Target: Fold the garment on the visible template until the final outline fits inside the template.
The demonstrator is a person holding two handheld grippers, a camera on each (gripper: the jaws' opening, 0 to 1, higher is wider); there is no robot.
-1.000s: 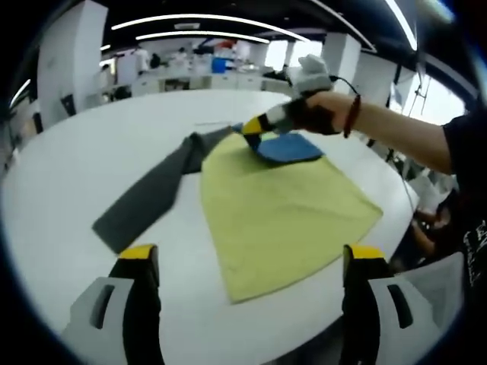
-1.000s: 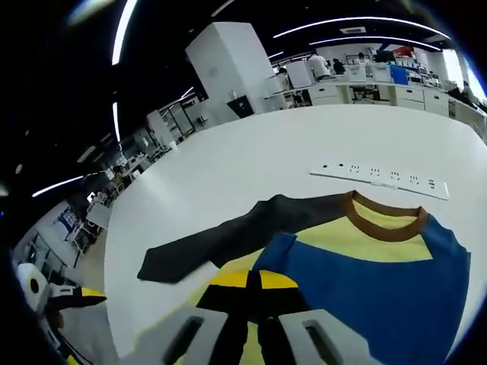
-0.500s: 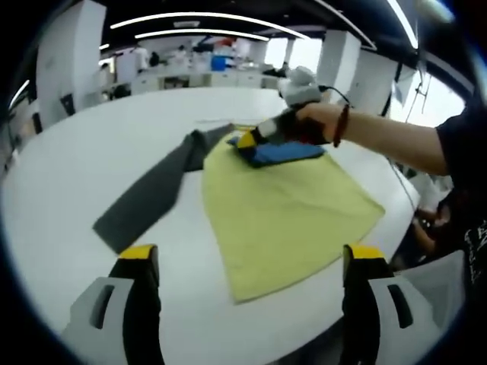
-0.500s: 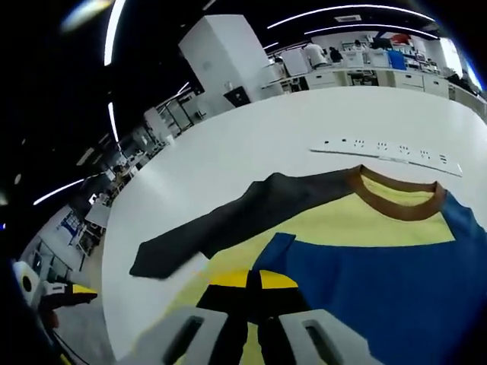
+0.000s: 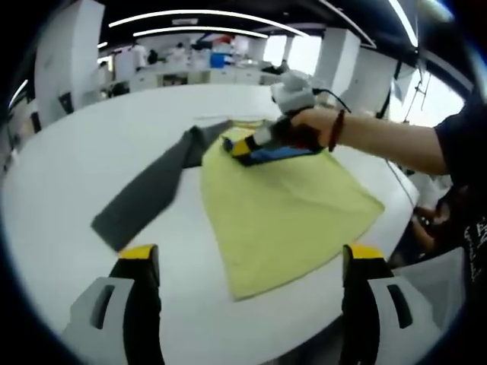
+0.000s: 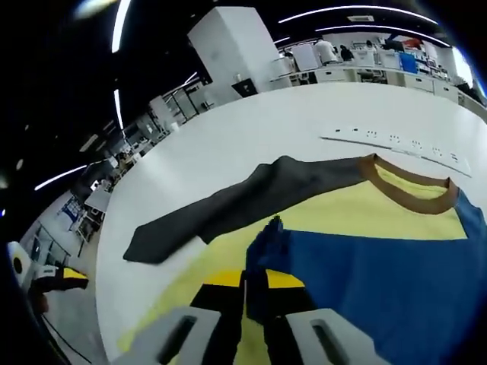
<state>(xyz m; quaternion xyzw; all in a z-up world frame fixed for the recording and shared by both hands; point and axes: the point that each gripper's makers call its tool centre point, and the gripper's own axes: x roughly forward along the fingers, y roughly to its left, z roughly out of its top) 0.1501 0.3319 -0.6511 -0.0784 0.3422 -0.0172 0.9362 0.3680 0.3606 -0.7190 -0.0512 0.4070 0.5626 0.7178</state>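
While the shirt lies spread on the white counter, the right hand-held gripper has its jaws closed on the blue sleeve, above the yellow body. The dark sleeve stretches out sideways. The left hand-held gripper stays wide open, holding nothing.

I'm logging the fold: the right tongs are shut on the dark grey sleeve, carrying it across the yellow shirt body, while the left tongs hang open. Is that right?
Not quite. The right tongs are shut on the blue sleeve, not the dark grey sleeve, as the right gripper view shows. It lies over the yellow shirt body; the left tongs hang open.
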